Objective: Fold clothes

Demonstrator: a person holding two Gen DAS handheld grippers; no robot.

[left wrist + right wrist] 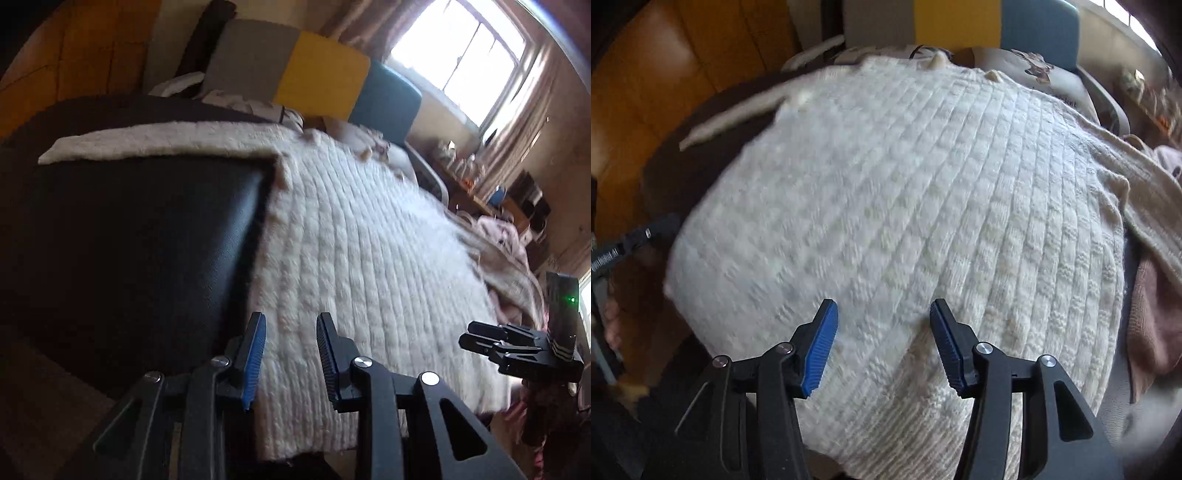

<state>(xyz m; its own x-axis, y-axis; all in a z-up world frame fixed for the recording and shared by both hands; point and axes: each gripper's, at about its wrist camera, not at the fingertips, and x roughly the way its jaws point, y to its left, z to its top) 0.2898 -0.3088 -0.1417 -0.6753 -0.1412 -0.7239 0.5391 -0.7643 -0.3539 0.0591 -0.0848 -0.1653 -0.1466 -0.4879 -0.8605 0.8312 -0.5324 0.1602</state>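
Both the left gripper and right gripper gape empty above the cream sweater's near hem.

Daylight is pouring through a window, curtains hanging beside it. Below the window, a cluttered desk is standing against the wall. Left of the window, grey, yellow and blue cushions are leaning upright. Further left, an orange-brown panelled surface is showing.
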